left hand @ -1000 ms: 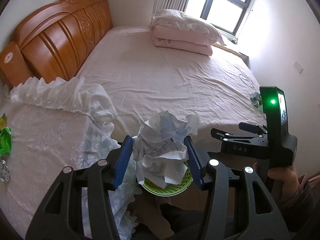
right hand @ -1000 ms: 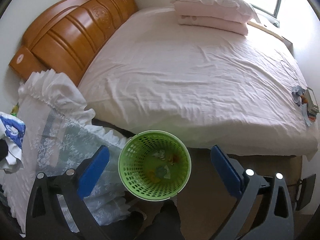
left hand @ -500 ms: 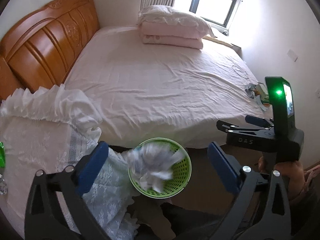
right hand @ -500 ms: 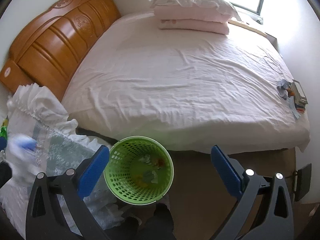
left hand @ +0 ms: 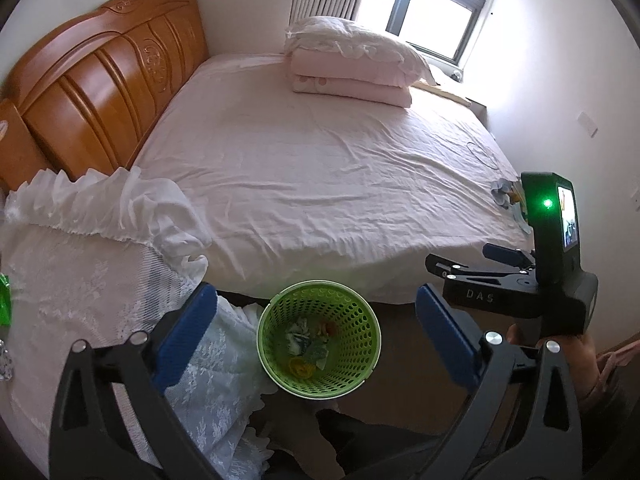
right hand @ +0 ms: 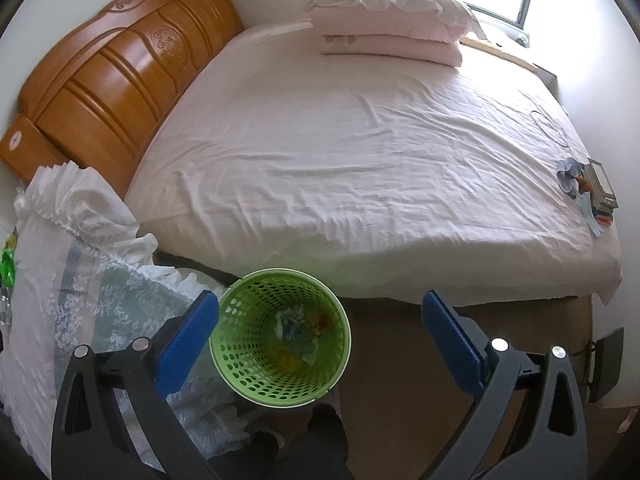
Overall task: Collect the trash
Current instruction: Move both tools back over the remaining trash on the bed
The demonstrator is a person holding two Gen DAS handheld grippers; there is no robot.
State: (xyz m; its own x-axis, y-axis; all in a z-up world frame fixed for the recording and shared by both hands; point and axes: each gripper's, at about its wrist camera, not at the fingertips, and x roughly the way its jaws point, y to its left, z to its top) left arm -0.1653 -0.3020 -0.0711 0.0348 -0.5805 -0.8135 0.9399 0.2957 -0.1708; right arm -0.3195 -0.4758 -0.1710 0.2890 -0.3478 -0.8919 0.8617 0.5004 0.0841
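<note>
A green perforated bin [left hand: 320, 338] stands on the floor beside the bed; it also shows in the right wrist view [right hand: 280, 338]. Crumpled paper [left hand: 298, 332] and other scraps lie in its bottom [right hand: 290, 326]. My left gripper [left hand: 316, 326] is open and empty, hovering above the bin. My right gripper [right hand: 320, 330] is open and empty, above the bin's right rim; its body shows in the left wrist view [left hand: 520, 284]. A green wrapper [left hand: 4, 300] lies at the left edge on the lace-covered stand, also in the right wrist view [right hand: 7, 266].
A large bed with a pink sheet [left hand: 320, 168] fills the middle, with a wooden headboard [left hand: 100, 80] and folded pillows [left hand: 352, 60]. A white lace cloth [left hand: 80, 280] covers the stand at left. Small items [right hand: 592, 196] lie on the bed's right edge.
My left gripper opened and let go of the crumpled paper, which dropped into the bin. Both grippers rose and pulled back slightly.
</note>
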